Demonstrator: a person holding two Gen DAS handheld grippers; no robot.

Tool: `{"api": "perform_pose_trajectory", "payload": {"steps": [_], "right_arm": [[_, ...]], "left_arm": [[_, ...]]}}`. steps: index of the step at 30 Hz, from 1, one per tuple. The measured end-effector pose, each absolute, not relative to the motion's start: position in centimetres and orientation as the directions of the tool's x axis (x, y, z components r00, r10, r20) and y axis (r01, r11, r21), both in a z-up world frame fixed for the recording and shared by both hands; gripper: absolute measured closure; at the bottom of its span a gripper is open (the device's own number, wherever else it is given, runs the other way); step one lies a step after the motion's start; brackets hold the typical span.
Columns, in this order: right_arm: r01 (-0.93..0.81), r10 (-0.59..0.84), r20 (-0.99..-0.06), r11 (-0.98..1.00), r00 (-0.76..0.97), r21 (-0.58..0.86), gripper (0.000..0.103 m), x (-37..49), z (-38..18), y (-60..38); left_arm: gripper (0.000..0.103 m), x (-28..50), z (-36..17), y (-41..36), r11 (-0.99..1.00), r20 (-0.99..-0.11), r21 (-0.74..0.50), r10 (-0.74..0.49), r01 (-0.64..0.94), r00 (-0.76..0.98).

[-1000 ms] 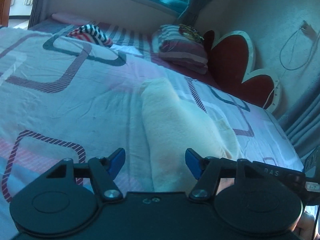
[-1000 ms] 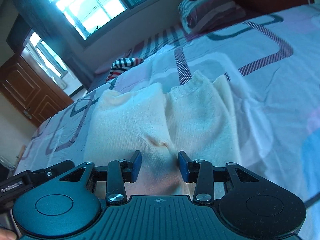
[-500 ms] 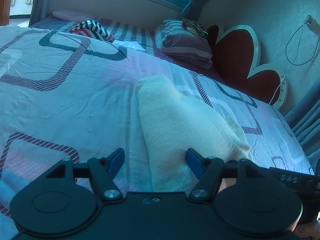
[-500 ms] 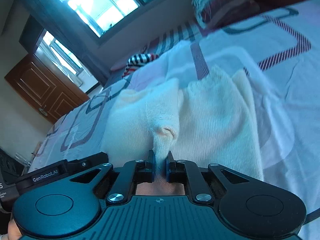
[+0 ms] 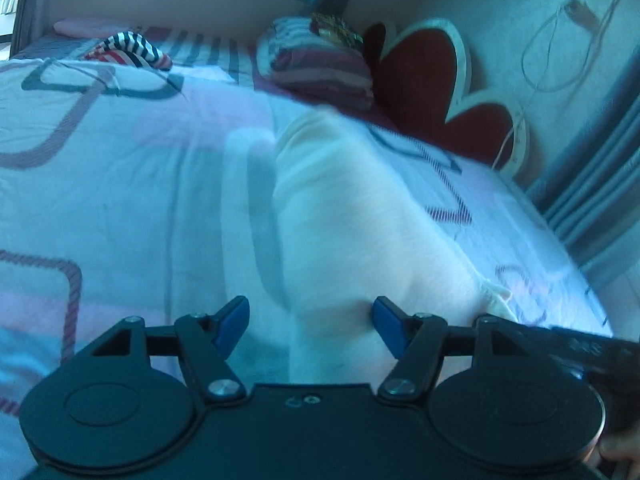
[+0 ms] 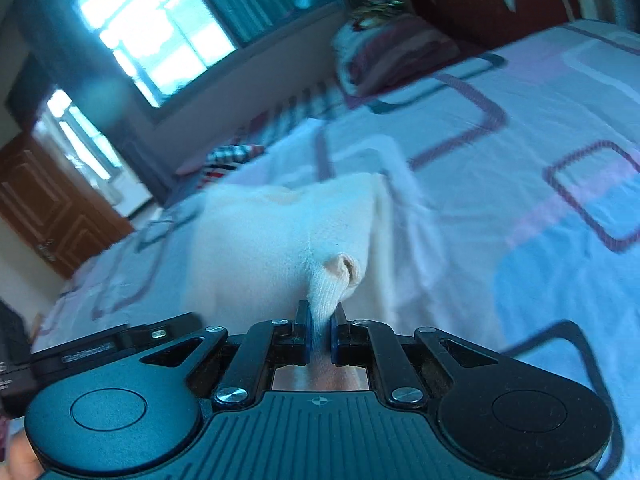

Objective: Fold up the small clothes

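The right gripper (image 6: pixel 321 332) is clamped tight on a pinch of the cream knitted garment (image 6: pixel 288 240), the fabric bunched into a narrow tuft between its blue pads and pulled up off the bedspread (image 6: pixel 520 160). The cloth rises from that tuft into a raised fold whose far edge stands above the bed. Beside it, at the lower left of the right wrist view, part of the other gripper's body shows, with a bit of the person's hand at the frame's bottom corner.

The left gripper (image 5: pixel 310 326) stands about half open, its blue pads (image 5: pixel 232 322) apart. The near end of the cream garment (image 5: pixel 360 220) lies between them; the right-hand pad is at the cloth's edge, the left-hand pad is clear of it over bare bedspread (image 5: pixel 120 180). Whether the right-hand pad actually touches the cloth cannot be told through the blur.

The garment runs lengthwise away from both grippers across the middle of the bed. Farther off, toward the bed's far edge, lies a striped piece of clothing (image 5: pixel 128 50). Near the head of the bed sits a folded striped pile (image 5: pixel 320 68), with a heart-shaped red headboard (image 5: pixel 424 76) behind it. In the right wrist view a bright window (image 6: pixel 160 32) and a wooden door (image 6: pixel 44 212) stand beyond the bed.
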State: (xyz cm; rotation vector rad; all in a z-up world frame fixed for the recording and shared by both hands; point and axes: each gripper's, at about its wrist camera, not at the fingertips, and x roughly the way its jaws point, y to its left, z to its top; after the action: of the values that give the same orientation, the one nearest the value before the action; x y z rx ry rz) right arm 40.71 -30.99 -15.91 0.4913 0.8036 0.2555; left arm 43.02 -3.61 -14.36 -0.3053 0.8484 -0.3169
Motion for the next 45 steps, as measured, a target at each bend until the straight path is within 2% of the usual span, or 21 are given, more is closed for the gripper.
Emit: {"api": "perform_pose_trajectory", "payload": {"steps": [2,5,7,9,12,21,26,28,29,30,31,32,34,37,39,40,41,42,43,45], "right_arm": [[-0.007,0.394,-0.65,0.858,0.65,0.513,0.095,41.1,-17.0,-31.3],[-0.004,0.41,-0.638,0.843,0.651,0.538,0.095,40.9,-17.2,-31.4],[0.002,0.422,-0.635,0.832,0.647,0.554,0.088,40.8,-16.9,-31.4],[0.005,0.413,-0.63,0.834,0.658,0.551,0.075,40.8,-16.4,-31.6],[-0.001,0.403,-0.61,0.834,0.682,0.551,0.067,40.8,-15.5,-32.1],[0.033,0.408,-0.586,0.802,0.701,0.597,0.066,46.8,-15.3,-32.8],[0.045,0.384,-0.629,0.83,0.676,0.556,0.066,50.8,-16.9,-32.3],[0.049,0.393,-0.63,0.824,0.67,0.565,0.066,51.8,-17.7,-32.2],[0.044,0.399,-0.626,0.82,0.67,0.57,0.066,52.1,-17.9,-32.1],[0.034,0.395,-0.624,0.828,0.675,0.56,0.069,52.3,-18.0,-31.8],[0.022,0.385,-0.622,0.839,0.682,0.544,0.079,52.4,-18.0,-31.5],[0.001,0.388,-0.617,0.846,0.684,0.533,0.098,52.5,-18.0,-31.1],[-0.052,0.394,-0.601,0.861,0.696,0.505,0.097,52.4,-17.6,-30.2],[-0.112,0.339,-0.601,0.917,0.724,0.382,0.097,52.4,-17.0,-28.5],[-0.1,0.289,-0.641,0.944,0.711,0.315,0.098,52.9,-17.7,-28.1],[-0.097,0.278,-0.652,0.949,0.706,0.3,0.098,52.9,-18.1,-28.1],[-0.09,0.269,-0.655,0.952,0.706,0.294,0.098,52.8,-18.3,-28.3],[-0.081,0.257,-0.656,0.955,0.709,0.286,0.098,52.6,-18.4,-28.4],[-0.067,0.243,-0.655,0.957,0.715,0.283,0.098,52.3,-18.3,-28.7],[-0.056,0.25,-0.644,0.95,0.723,0.306,0.098,51.8,-18.2,-29.3]], "left_arm": [[0.037,42.9,-15.0,-3.8,0.914,-0.697,-0.38,-0.385,0.145,0.605],[0.037,42.7,-15.8,-3.7,0.917,-0.713,-0.373,-0.379,0.138,0.59],[0.037,42.6,-15.9,-3.4,0.915,-0.714,-0.378,-0.383,0.138,0.586],[0.037,42.7,-15.5,-3.1,0.909,-0.709,-0.394,-0.396,0.137,0.584],[0.037,43.0,-14.6,-2.6,0.9,-0.685,-0.417,-0.404,0.13,0.606],[0.036,47.4,-13.7,-2.1,0.857,-0.648,-0.514,-0.421,0.043,0.635],[0.035,50.6,-15.0,-2.3,0.836,-0.665,-0.549,-0.432,-0.007,0.609],[0.032,51.4,-15.8,-2.0,0.822,-0.669,-0.569,-0.438,-0.034,0.6],[0.034,51.7,-16.2,-1.7,0.811,-0.666,-0.583,-0.443,-0.049,0.601],[0.047,51.8,-16.6,-1.4,0.801,-0.658,-0.595,-0.444,-0.059,0.608],[0.061,51.9,-16.9,-1.0,0.795,-0.653,-0.603,-0.443,-0.067,0.614],[0.063,51.8,-17.2,-0.7,0.794,-0.652,-0.604,-0.436,-0.077,0.621],[0.068,51.4,-17.5,-0.4,0.79,-0.635,-0.61,-0.438,-0.064,0.636],[0.068,50.7,-17.0,-1.2,0.826,-0.628,-0.563,-0.411,-0.021,0.661],[0.062,50.7,-16.3,-1.9,0.844,-0.638,-0.536,-0.4,-0.006,0.658],[0.054,50.8,-16.0,-2.1,0.845,-0.645,-0.535,-0.402,-0.008,0.65],[0.043,51.0,-15.8,-2.1,0.843,-0.651,-0.537,-0.402,-0.016,0.643],[0.022,51.1,-15.5,-1.9,0.843,-0.656,-0.537,-0.39,-0.037,0.646],[0.017,51.1,-15.2,-1.7,0.841,-0.651,-0.539,-0.375,-0.054,0.66],[0.017,51.3,-15.0,-1.3,0.832,-0.637,-0.551,-0.37,-0.064,0.676]]}}
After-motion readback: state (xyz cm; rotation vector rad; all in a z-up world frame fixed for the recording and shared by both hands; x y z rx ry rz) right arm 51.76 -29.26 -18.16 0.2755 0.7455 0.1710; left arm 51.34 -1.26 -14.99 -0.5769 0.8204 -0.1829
